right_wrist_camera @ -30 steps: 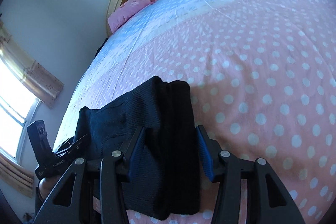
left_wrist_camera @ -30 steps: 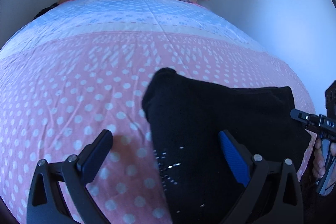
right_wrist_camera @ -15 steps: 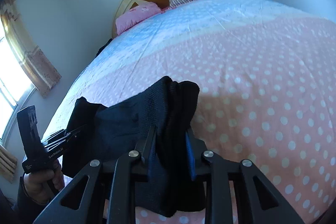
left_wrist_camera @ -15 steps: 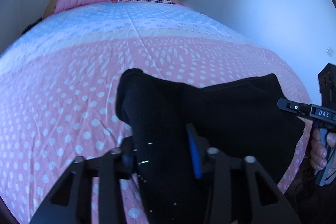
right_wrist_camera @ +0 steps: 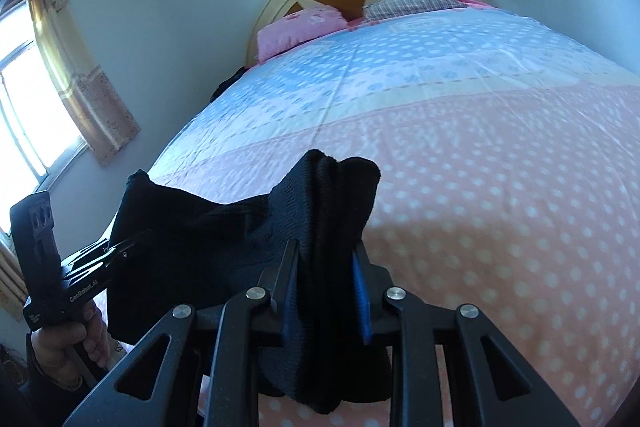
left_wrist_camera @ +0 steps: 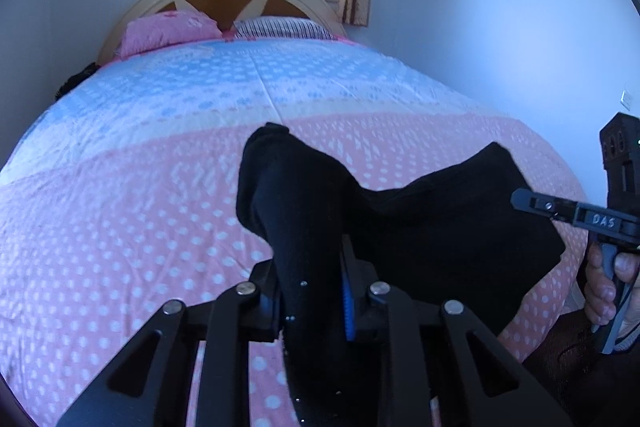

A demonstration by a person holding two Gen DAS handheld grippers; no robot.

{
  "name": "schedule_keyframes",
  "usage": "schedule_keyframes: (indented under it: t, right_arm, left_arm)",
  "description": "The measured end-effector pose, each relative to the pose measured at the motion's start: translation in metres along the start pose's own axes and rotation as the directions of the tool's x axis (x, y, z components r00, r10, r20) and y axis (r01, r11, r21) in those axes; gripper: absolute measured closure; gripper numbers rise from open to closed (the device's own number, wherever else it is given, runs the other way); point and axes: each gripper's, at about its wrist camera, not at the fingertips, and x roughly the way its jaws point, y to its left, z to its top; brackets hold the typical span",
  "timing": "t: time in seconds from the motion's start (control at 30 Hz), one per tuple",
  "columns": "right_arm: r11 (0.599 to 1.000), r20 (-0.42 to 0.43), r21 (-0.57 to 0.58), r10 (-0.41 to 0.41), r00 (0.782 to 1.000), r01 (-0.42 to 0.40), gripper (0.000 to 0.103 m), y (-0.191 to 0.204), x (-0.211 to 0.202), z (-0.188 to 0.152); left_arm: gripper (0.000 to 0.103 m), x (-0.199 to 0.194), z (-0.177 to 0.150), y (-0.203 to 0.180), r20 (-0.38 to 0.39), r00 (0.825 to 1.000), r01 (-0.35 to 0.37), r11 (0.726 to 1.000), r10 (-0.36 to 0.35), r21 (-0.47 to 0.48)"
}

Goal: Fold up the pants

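pants (left_wrist_camera: pixel 432 223), black and already doubled into a thick bundle, hang between the two tools above the near pink part of the bed (left_wrist_camera: pixel 120 211), so a fold looks partly done. left hand-held gripper (left_wrist_camera: pixel 314 301) is closing, its pads pinching one bunched end. right hand-held gripper (right_wrist_camera: pixel 326 297) pinches the other end, pressed onto the cloth. the middle sags between them. what is left, i judge: carrying the held edge over, laying it flat on the bed and smoothing. no containers show in either view.

Black grippers (left_wrist_camera: pixel 312 303) — blue pads, silver screws, perhaps dark sleeve.
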Motion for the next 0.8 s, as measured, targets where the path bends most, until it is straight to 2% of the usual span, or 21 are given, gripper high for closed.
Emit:
schedule_keyframes:
  t: [0.4,0.8]
  right_arm:
    - [0.990,-0.070,-0.109,0.084,0.994,-0.092,0.078,0.073,0.062,0.032]
    - [0.971,-0.126,-0.166,0.155,0.980,-0.175,0.078,0.143,0.122,0.053]
  left_arm:
    - [0.081,-0.020,0.005,0.056,0.027,0.996,-0.088,0.995,0.089,-0.047]
    - [0.081,-0.045,-0.010,0.122,0.025,0.976,-0.211,0.970,0.215,-0.119]
